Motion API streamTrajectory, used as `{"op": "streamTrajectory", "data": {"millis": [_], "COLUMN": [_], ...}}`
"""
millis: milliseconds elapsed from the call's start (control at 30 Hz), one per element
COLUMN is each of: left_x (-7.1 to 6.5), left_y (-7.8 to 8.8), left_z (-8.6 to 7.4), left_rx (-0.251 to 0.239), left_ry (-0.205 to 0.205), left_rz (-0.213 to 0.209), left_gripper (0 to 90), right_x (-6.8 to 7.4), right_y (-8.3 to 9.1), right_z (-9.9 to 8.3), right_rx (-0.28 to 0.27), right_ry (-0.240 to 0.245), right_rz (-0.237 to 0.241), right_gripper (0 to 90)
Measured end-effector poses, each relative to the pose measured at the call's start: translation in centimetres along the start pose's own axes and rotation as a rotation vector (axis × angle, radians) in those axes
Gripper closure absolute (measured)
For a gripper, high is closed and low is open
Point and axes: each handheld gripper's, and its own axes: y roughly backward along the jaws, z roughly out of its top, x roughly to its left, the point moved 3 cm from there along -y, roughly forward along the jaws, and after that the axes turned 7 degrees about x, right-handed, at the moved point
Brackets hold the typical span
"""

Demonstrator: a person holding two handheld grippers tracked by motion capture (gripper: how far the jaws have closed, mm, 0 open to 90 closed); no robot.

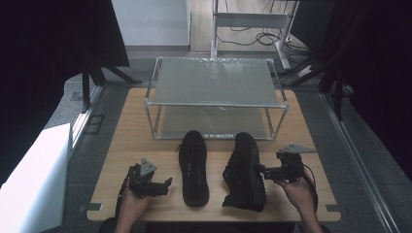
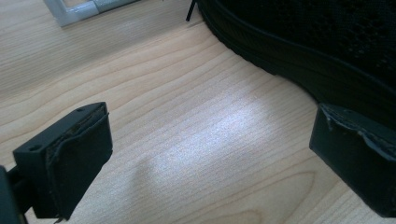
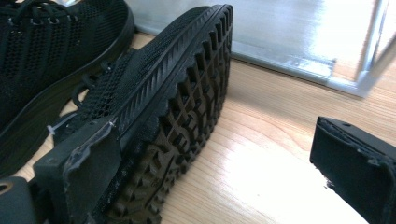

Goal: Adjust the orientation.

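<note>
Our right gripper (image 1: 266, 173) sits at the near right of the table (image 1: 126, 141), held in our right hand (image 1: 297, 190), with its jaws spread wide and nothing clamped between them. In the right gripper view one jaw lies against the edge of the right shoe (image 3: 173, 116), which is tipped onto its side so the ridged sole faces that jaw's partner across a bare stretch of wood. From above, we see this shoe (image 1: 245, 171) leaning with its sole turned toward the right gripper.

Our left gripper (image 1: 165, 184) rests low at the near left, gripped by our left hand (image 1: 130, 206). Its jaws also stand apart, released, with bare table between them in the left gripper view. Just past one jaw there runs the dark side of the left shoe (image 2: 317, 51); we cannot tell whether the jaw touches it.

From above, that left shoe (image 1: 193, 167) stands upright on its sole in the middle of the table, toe pointing away from us, close beside the tipped shoe but apart from it.

Farther back stands a metal rack (image 1: 214, 103) with two shelves, its front edge just beyond the toes of both shoes. Behind the table, cables (image 1: 252, 39) lie on the floor.
</note>
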Motion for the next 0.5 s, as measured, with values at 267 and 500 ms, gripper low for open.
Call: {"op": "streamTrajectory", "data": {"millis": [267,500], "left_x": [-0.1,-0.1], "left_y": [-0.2,-0.2], "left_z": [0.0,0.0], "left_rx": [0.014,0.019], "left_ry": [-0.01,-0.013], "left_rz": [0.005,0.009], "left_gripper": [0.0,0.0], "right_x": [-1.2,-2.8], "right_y": [0.7,1.5], "right_z": [-0.5,-1.6], "right_rx": [-0.002,0.0], "right_ry": [-0.029,-0.075], "right_rz": [-0.016,-0.03], "right_gripper": [3.3,8.4]}}
